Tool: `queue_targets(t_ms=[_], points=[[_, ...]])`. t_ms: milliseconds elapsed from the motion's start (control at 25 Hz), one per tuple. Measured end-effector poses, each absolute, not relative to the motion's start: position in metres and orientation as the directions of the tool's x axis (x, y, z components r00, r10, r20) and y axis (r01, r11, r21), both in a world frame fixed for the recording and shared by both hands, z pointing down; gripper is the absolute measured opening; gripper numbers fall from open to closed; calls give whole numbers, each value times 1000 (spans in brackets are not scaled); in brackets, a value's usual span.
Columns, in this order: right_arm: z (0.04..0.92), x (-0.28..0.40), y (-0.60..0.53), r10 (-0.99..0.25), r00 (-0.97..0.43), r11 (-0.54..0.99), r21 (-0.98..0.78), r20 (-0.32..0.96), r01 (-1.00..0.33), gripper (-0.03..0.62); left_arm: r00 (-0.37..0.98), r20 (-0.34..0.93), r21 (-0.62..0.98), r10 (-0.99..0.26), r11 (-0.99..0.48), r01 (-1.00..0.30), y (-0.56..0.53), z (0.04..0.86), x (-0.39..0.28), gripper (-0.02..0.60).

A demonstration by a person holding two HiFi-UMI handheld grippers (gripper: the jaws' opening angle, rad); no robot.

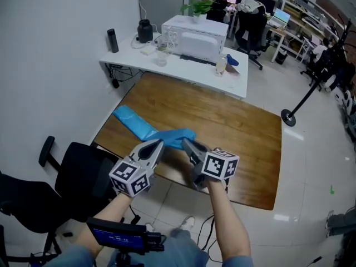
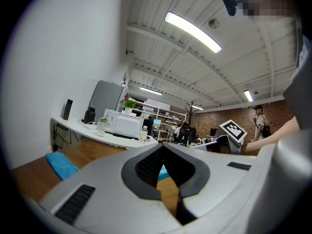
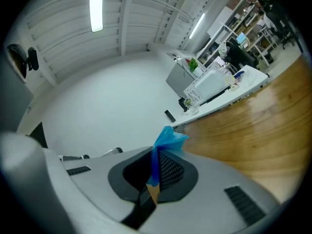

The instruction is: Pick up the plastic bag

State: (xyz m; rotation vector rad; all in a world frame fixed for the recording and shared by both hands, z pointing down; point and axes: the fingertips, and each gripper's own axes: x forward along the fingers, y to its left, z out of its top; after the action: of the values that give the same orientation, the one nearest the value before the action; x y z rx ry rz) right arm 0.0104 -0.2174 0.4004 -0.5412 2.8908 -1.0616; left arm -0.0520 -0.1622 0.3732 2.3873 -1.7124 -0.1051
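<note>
At the near edge of a wooden desk, the right tongs are clamped on a crumpled fold of the thin blue plastic bag, apparently to lift it; the left tongs, tips together with no plastic showing between them, sit just beside that fold. The glossy bag's flat tail lies across the smooth boards toward a white desk beyond

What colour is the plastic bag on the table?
The plastic bag is blue, clearest in the head view.
</note>
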Motion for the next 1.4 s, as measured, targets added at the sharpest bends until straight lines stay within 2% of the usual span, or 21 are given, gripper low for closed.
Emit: queue_targets(t_ms=[840, 1400], points=[[435, 161, -232, -373, -915, 650, -660, 154, -376, 3, 440, 83, 201, -894, -417, -886, -204, 387, 99, 3], [456, 249, -239, -472, -860, 608, -633, 196, -478, 3, 551, 110, 210, -828, -522, -827, -225, 407, 186, 3]])
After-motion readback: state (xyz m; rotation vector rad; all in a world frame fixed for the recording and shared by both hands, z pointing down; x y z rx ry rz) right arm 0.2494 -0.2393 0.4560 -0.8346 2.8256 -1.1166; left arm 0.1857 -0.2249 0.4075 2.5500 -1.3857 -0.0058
